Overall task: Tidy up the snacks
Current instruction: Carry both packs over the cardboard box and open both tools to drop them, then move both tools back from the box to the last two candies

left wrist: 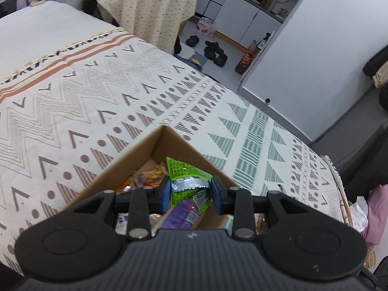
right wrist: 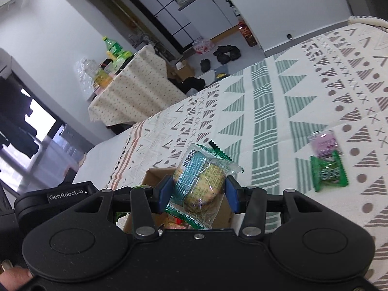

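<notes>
A brown cardboard box sits on the patterned bedspread, with several wrapped snacks inside. Over its open top my left gripper is shut on a bright green snack packet, blue pads pressing both sides. A purple packet lies in the box just below it. In the right wrist view my right gripper is shut on a clear-wrapped round cake with a green label, held above the same box. A green wrapped candy and a pink packet lie on the bedspread to the right.
A cloth-draped table with bottles and bags stands beyond the bed. Shoes and a bottle pack lie on the floor by white cabinets. A white wall panel borders the bed. A person's fingers show at the bottom left.
</notes>
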`<state>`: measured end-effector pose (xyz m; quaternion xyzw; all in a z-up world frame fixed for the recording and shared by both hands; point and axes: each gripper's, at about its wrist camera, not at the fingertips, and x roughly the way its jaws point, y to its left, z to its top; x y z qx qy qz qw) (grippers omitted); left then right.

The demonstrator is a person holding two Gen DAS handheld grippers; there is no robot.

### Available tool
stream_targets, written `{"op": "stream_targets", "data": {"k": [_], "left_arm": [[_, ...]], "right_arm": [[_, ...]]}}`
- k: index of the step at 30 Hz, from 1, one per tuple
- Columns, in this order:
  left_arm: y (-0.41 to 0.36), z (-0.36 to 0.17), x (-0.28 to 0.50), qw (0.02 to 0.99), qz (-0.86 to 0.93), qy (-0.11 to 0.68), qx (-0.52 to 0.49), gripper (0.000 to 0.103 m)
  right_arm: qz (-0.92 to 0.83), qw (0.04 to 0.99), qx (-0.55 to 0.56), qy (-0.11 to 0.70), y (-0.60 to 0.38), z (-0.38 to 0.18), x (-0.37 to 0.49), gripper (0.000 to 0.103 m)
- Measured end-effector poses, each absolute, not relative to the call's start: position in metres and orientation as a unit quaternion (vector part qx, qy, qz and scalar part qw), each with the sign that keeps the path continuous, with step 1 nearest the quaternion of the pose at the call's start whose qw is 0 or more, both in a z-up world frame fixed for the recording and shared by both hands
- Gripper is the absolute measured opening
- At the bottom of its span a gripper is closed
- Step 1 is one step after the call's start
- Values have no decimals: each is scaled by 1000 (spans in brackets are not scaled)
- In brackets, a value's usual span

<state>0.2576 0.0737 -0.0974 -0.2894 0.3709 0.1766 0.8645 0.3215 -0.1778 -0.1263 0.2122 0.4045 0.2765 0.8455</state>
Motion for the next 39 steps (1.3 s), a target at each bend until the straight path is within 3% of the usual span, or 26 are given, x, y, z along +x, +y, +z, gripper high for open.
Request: {"op": "stream_targets", "data": {"k": [14, 21, 24, 26, 39], "left_arm": [[102, -126, 277, 850, 160, 396, -309, 35], [110, -123, 277, 847, 155, 414, -296, 49], [112, -119, 274, 848, 164, 411, -292, 60], [113, -117, 272, 850, 169, 408, -288, 66], [77, -109, 263, 849, 177, 430, -251, 75]], "right_arm": [[277, 860, 174, 392, -140, -130, 317, 46], [289, 853, 169, 400, -118, -132, 327, 47], [313, 850, 154, 395, -109, -132, 323, 56], [309, 854, 150, 389, -112, -130, 319, 68], [256, 869, 158, 393, -155, -114, 312, 81]]}}
